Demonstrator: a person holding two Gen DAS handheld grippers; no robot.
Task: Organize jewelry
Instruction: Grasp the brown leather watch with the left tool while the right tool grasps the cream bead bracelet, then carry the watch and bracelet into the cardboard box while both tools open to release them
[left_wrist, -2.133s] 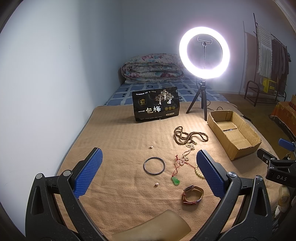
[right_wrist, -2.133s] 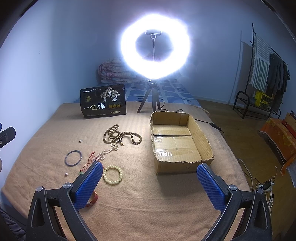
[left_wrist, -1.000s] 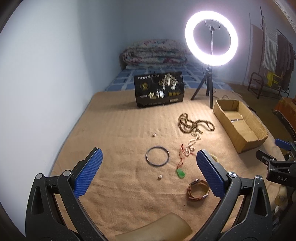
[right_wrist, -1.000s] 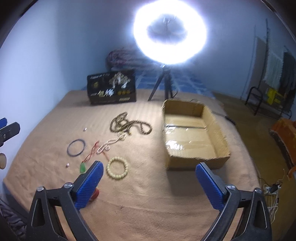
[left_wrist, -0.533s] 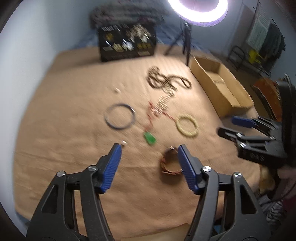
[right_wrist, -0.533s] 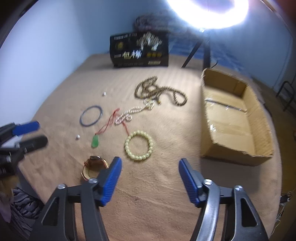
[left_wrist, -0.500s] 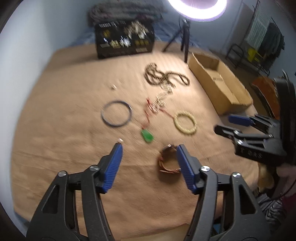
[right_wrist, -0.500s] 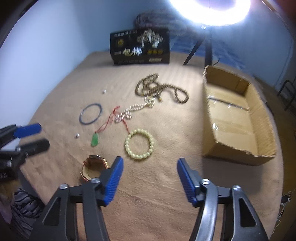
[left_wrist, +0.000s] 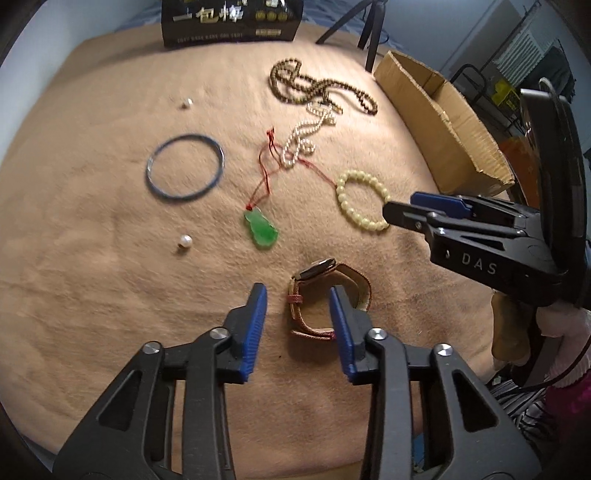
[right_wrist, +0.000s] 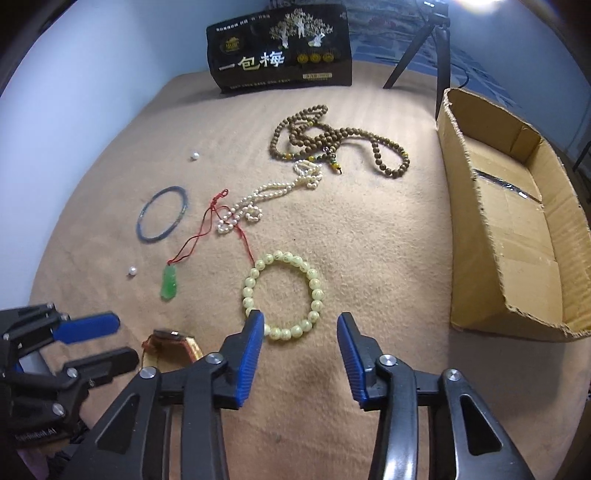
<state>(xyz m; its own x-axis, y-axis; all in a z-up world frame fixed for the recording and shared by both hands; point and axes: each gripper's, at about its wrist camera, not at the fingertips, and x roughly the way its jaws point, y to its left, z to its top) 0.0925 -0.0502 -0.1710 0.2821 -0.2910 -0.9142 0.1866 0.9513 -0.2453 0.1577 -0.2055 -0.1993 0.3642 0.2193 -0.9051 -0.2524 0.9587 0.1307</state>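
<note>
My left gripper (left_wrist: 297, 293) is open, its blue fingers low on either side of the near part of a brown-strap watch (left_wrist: 325, 275). The watch also shows in the right wrist view (right_wrist: 173, 341), beside the left gripper (right_wrist: 107, 339). My right gripper (right_wrist: 299, 321) is open just in front of a pale yellow bead bracelet (right_wrist: 282, 295), which also shows in the left wrist view (left_wrist: 360, 199). A green jade pendant on red cord (left_wrist: 260, 227), a white pearl strand (right_wrist: 258, 203), a brown bead necklace (right_wrist: 332, 140), a blue bangle (left_wrist: 184, 166) and two loose pearls (left_wrist: 184, 242) lie on the tan blanket.
An open cardboard box (right_wrist: 517, 221) sits at the right. A black printed bag (right_wrist: 280, 48) stands at the back, with a ring-light tripod (right_wrist: 432, 44) beside it. The blanket edge runs along the blue wall on the left.
Both grippers have dropped low and forward over the blanket and narrowed their opening. The left now straddles the watch; the right has come up to the yellow bracelet.
</note>
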